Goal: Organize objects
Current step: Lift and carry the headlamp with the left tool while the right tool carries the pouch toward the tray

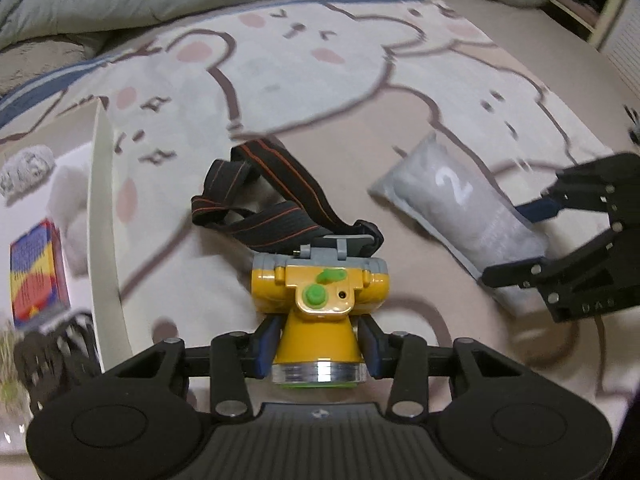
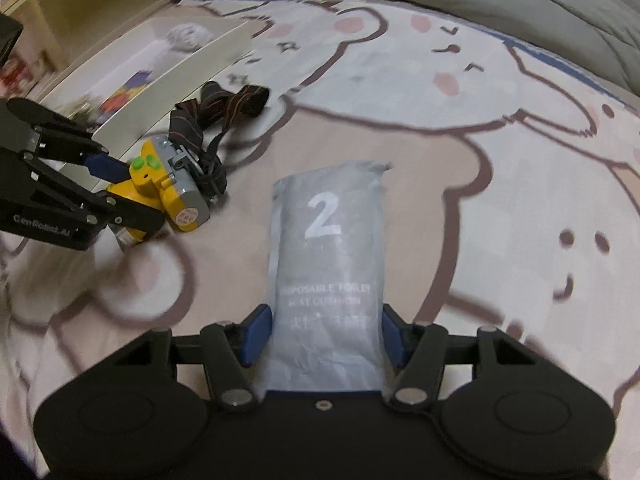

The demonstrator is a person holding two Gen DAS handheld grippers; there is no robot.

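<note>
Left wrist view: the left gripper (image 1: 318,344) has its jaws clamped narrowly on a yellow headlamp (image 1: 320,300), whose black strap (image 1: 264,204) trails over a bear-print blanket (image 1: 320,60) beside a white box (image 1: 102,216). Right wrist view: the right gripper (image 2: 325,336) has its jaws partway open, pinching a grey packet (image 2: 326,264) marked 2, which lies along the blanket.

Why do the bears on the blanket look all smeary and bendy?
Left wrist view: the bear blanket is streaked by motion blur and the white box wall bows from the fisheye lens, while the yellow headlamp stays sharp. Right wrist view: the blanket edges smear too, yet the grey packet looks clear, with no harsh glare.
</note>
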